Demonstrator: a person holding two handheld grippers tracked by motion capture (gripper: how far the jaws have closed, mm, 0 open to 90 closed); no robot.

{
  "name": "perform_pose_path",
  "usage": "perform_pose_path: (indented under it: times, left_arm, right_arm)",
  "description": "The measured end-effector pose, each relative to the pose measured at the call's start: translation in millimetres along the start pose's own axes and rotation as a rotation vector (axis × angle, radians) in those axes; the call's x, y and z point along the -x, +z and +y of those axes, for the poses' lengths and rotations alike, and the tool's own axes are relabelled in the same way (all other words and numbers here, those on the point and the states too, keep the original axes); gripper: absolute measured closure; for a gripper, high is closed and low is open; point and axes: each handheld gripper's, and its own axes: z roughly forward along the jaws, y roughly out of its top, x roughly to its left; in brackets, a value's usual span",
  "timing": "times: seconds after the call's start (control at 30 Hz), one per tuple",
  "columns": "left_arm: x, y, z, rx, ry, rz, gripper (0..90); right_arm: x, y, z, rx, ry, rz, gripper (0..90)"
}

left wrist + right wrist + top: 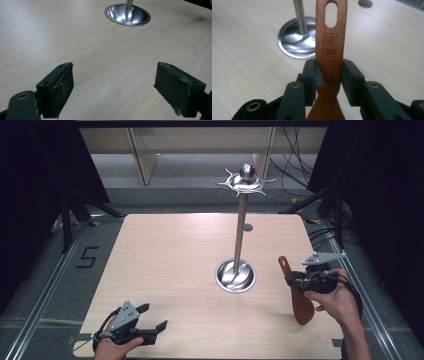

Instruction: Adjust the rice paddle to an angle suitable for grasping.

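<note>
Right gripper (328, 75) clamps upright wooden spatula (331, 47); left gripper (113, 87) gapes.

The left gripper (113, 91) hangs over the bench (75, 37), its 2 jaws wide apart; a steel base (136, 18) sits ahead.

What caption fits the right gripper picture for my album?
Right gripper shut on a brown wooden spatula with a slotted handle, above the round shiny steel stand base.
</note>
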Motion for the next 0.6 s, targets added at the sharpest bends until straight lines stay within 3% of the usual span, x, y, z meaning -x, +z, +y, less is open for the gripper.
perform_pose_path:
  times: [0.07,0.13,0.23,0.3,0.43,0.47,0.6]
  left_arm:
    - [-1.7,0.2,0.4,0.007,0.018,-0.008,14.8]
    - [-0.9,0.0,-0.5,0.007,-0.002,-0.003,14.8]
    - [-2.4,-0.1,0.3,0.008,0.020,-0.006,14.8]
    - [-0.1,0.1,-0.6,-0.005,0.002,0.000,14.8]
    - [0.0,0.8,-0.5,0.000,-0.002,-0.003,14.8]
    - [0.2,0.6,-0.5,-0.003,0.000,-0.001,14.8]
    - [-0.1,1.5,-0.6,0.002,-0.003,-0.010,14.8]
  right_arm:
    - [-0.7,-1.5,1.3,0.015,0.008,-0.003,67.1]
    - [-2.5,-8.1,8.6,0.054,-0.014,-0.010,67.1]
    - [-5.3,-13.1,13.7,0.067,-0.017,-0.024,67.1]
    - [-9.9,-20.5,21.7,0.111,-0.041,-0.028,67.1]
    - [-17.0,-29.1,30.5,0.152,-0.043,-0.027,67.1]
    - [-20.3,-34.1,36.7,0.183,-0.063,-0.024,67.1]
    - [-28.0,-40.7,45.8,0.201,-0.072,-0.027,67.1]
